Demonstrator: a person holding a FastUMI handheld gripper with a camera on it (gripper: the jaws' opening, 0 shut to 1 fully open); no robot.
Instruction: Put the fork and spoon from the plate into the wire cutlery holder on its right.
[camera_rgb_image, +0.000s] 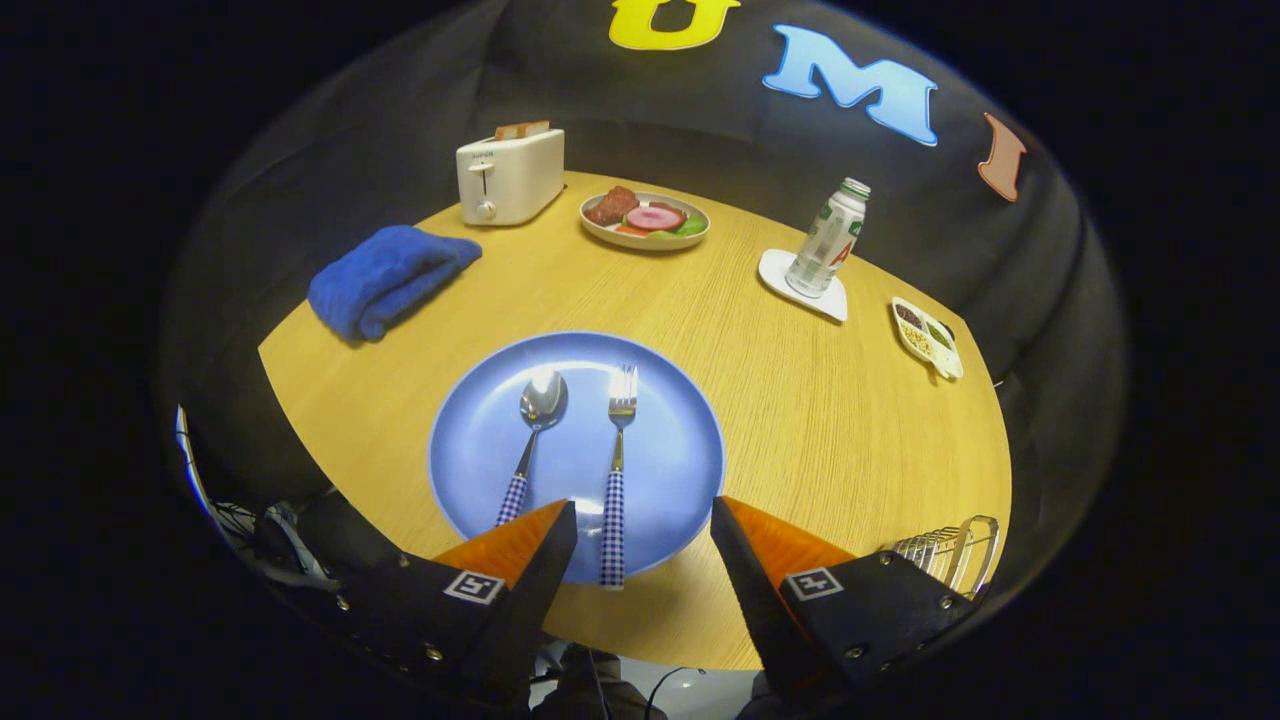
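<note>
My gripper (643, 520) is wide above the fork (617, 470); first pick is starting, next I must lower around its handle.

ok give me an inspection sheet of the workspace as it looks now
surface: round wooden table, no spills seen
job's things: spoon and fork lie side by side on the blue plate, handles toward the fingers; wire cutlery holder stands at the table edge to the plate's right
clutter: blue towel, toaster with toast, dish of food, bottle on a white coaster, divided snack tray
grippers: gripper open, holding nothing, fingers over the plate's near rim with the fork handle between them
cables: cables beside the table, below its edge
surroundings: black cloth booth wall
</note>
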